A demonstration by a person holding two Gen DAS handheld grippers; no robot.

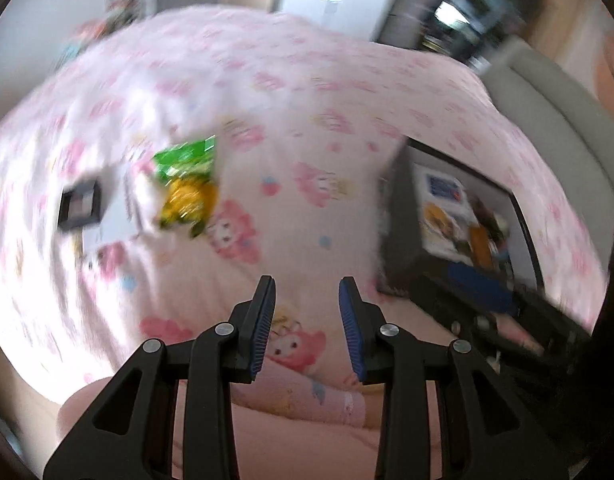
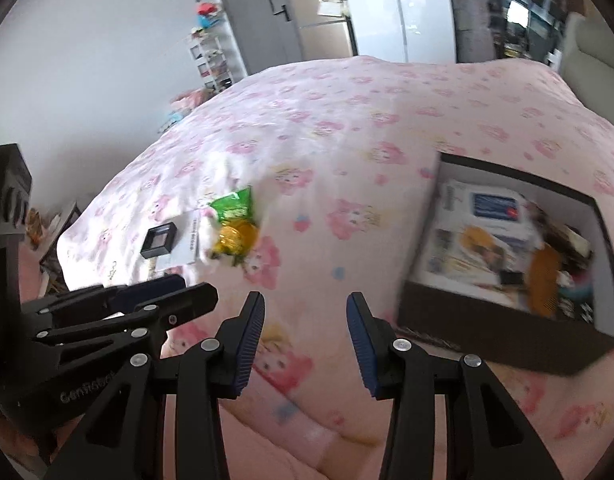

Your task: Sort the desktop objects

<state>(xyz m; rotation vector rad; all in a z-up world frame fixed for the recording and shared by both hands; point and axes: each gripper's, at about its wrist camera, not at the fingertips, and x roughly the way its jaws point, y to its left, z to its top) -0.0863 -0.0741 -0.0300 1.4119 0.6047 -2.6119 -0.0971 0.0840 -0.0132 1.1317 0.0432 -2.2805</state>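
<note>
A green and yellow snack packet (image 1: pixel 187 184) (image 2: pixel 233 224) lies on the pink patterned bedspread (image 1: pixel 307 120) (image 2: pixel 347 140). Left of it are a white card (image 1: pixel 119 208) (image 2: pixel 183 248) and a small black square box (image 1: pixel 81 208) (image 2: pixel 159 242). An open black storage box (image 1: pixel 399 240) (image 2: pixel 487 336) with several items inside sits to the right. My left gripper (image 1: pixel 307 284) (image 2: pixel 197 288) hovers open over the bedspread, nothing between its blue pads. Beside it, my right gripper (image 2: pixel 305 298) is open and empty too. Both are short of the packet. The left wrist view is blurred.
The bed's near edge (image 2: pixel 307 432) runs below the grippers. A grey headboard or sofa (image 1: pixel 547 92) stands past the storage box. Farther off are a white shelf rack (image 2: pixel 211 60), a grey door (image 2: pixel 263 12) and a white cabinet (image 2: pixel 407 4). Clutter lies on the floor at left (image 2: pixel 47 224).
</note>
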